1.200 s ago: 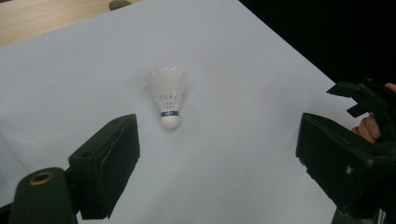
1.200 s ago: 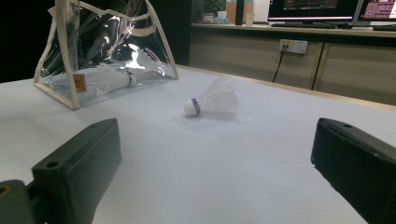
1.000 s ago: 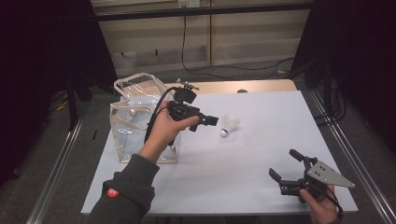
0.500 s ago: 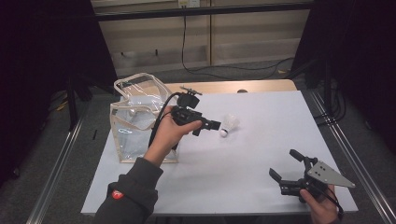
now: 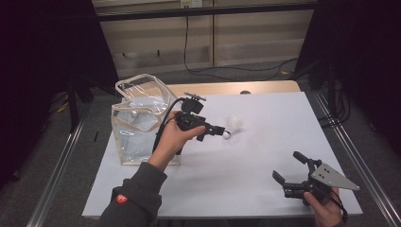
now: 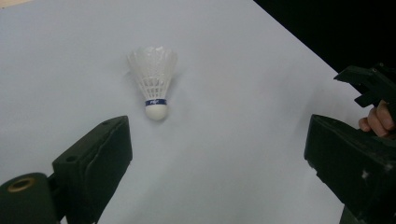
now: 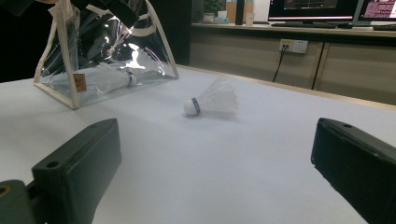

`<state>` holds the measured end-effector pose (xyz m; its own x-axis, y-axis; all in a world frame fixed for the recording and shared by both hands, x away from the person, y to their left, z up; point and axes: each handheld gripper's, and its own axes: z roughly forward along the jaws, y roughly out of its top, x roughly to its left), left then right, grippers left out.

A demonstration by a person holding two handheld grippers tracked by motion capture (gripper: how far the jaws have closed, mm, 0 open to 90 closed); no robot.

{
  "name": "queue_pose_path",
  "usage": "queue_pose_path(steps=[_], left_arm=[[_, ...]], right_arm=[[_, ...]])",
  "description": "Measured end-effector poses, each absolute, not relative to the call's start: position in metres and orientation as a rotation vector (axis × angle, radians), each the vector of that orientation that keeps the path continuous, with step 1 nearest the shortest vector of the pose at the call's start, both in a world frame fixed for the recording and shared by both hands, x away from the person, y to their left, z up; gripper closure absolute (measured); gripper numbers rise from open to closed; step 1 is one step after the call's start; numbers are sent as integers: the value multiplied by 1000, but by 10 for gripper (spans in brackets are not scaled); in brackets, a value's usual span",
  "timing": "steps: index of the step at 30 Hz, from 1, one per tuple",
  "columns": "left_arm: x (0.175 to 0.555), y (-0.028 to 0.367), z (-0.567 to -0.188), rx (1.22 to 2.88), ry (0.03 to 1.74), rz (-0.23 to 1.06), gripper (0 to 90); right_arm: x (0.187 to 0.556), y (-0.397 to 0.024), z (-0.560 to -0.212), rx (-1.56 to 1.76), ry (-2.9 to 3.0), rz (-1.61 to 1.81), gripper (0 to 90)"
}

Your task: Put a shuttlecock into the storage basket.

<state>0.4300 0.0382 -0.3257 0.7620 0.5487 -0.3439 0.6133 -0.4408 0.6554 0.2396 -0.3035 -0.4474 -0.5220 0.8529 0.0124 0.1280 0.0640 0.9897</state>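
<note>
A white shuttlecock [image 5: 233, 125] with a blue band lies on its side on the white table [image 5: 265, 156]; it shows close up in the left gripper view [image 6: 154, 88] and farther off in the right gripper view [image 7: 212, 101]. My left gripper [image 5: 213, 131] hovers just left of it, open and holding nothing [image 6: 219, 154], the cork tip slightly ahead of its left jaw. A clear plastic bag [image 5: 137, 125] with cream trim stands at the table's left, a second shuttlecock [image 7: 109, 79] inside it. My right gripper [image 5: 289, 166] rests open near the front right corner [image 7: 215, 163].
A wooden board [image 5: 227, 88] runs along the table's far edge. Metal rails [image 5: 56, 165] flank both sides of the table. Cables [image 5: 189, 56] trail on the floor behind. Monitors [image 7: 322, 9] stand on a counter in the right gripper view.
My left gripper has moved right, away from the bag, and now sits close to the shuttlecock on the table. The right gripper has stayed put.
</note>
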Motion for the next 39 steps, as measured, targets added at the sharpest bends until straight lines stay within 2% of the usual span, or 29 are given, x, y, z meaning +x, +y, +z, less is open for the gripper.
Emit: queue_pose_path(steps=[39], left_arm=[[429,22,-358,2157,852,-58,63]], right_arm=[[239,-304,-447,980,1734,1510,15]])
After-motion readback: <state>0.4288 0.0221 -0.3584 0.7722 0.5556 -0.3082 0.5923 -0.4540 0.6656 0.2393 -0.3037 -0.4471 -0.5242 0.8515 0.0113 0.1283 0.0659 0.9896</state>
